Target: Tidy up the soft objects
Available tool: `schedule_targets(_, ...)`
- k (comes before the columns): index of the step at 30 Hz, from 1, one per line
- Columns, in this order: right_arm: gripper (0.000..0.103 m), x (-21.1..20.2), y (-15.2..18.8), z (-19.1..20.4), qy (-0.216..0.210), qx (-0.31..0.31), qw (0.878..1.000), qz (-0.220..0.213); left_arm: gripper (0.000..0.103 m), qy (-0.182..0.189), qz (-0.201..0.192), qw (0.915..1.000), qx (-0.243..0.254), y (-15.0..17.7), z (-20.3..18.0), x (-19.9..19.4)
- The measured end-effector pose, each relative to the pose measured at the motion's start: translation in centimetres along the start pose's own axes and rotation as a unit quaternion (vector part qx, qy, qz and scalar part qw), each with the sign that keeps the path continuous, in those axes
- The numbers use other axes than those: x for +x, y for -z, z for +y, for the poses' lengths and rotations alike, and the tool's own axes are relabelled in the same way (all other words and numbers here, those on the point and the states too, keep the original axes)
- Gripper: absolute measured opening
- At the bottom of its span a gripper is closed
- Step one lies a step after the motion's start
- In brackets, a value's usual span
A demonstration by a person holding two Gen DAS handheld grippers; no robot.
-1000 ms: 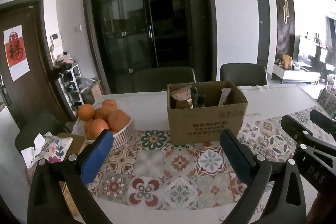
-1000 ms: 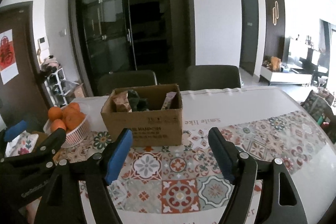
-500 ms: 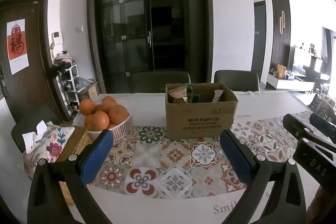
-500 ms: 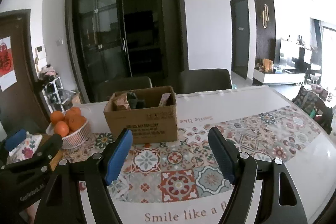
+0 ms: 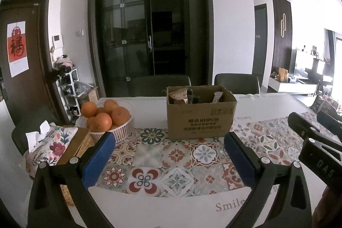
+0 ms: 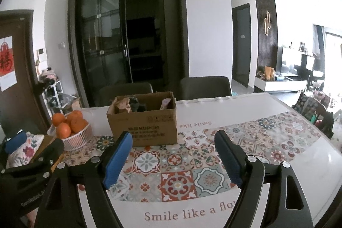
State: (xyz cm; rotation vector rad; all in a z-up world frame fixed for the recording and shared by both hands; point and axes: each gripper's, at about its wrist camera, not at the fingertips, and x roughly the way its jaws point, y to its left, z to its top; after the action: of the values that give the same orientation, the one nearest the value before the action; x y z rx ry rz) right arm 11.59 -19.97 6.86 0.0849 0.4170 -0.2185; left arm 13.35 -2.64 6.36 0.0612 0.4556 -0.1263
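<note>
A brown cardboard box [image 5: 199,119] stands on the patterned tablecloth, also in the right wrist view [image 6: 143,123]. Soft items poke out of its top: a tan one [image 5: 177,96], a dark one [image 5: 192,96] and a pale one [image 5: 217,96]. My left gripper [image 5: 168,156] is open and empty, hovering above the table's near edge, well short of the box. My right gripper [image 6: 173,156] is open and empty too, beside the left one, at the same distance from the box.
A white basket of oranges [image 5: 104,119] stands left of the box. A floral tissue pouch [image 5: 53,142] lies on a woven box at the table's left edge. Two dark chairs [image 5: 236,83] stand behind the table. The right gripper's body [image 5: 316,142] shows at the left view's right side.
Both grippers have pulled back and up from the box, so the box looks smaller and more of the tablecloth's near edge shows. Both stay open.
</note>
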Motion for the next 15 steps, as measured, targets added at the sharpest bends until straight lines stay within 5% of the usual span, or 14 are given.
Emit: schedule_targets(15, 0.081, -0.3, 0.1, 0.0, -0.007, 0.001, 1.0, -0.005, 0.103, -0.01, -0.027, 0.9996, 0.004, -0.3, 0.1, -1.8)
